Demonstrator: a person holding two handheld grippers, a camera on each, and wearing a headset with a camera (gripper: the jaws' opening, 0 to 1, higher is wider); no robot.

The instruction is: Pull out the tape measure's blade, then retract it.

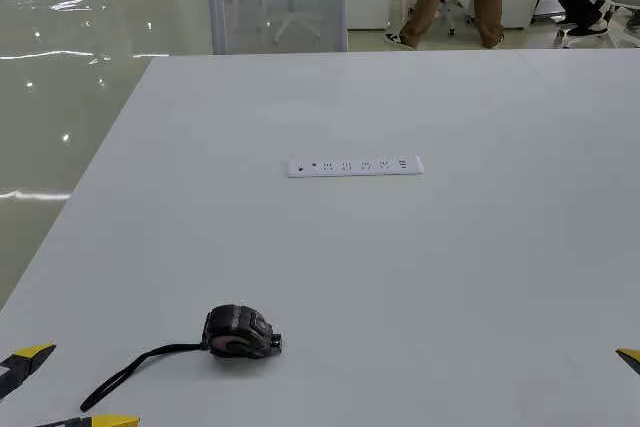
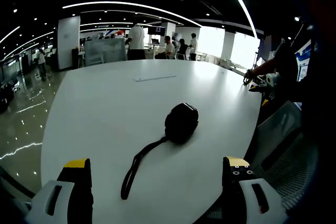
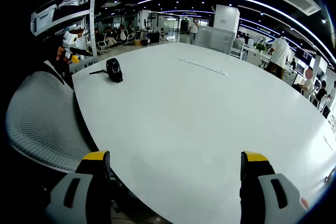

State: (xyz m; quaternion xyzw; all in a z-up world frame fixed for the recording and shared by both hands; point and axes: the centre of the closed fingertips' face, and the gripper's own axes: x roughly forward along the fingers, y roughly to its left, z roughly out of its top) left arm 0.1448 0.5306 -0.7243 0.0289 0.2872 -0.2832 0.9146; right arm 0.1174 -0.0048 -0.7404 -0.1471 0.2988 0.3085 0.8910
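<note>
Left gripper view: fingers [image 2: 79, 167] apart, short of tape measure [image 2: 181, 123]

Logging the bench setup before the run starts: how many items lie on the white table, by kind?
Tape measure: 1
Power strip: 1
Total: 2

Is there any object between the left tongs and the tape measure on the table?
Nothing visible blocks the way. Bare table lies between the open left tongs and the tape measure; only its own black wrist strap trails toward them.
</note>
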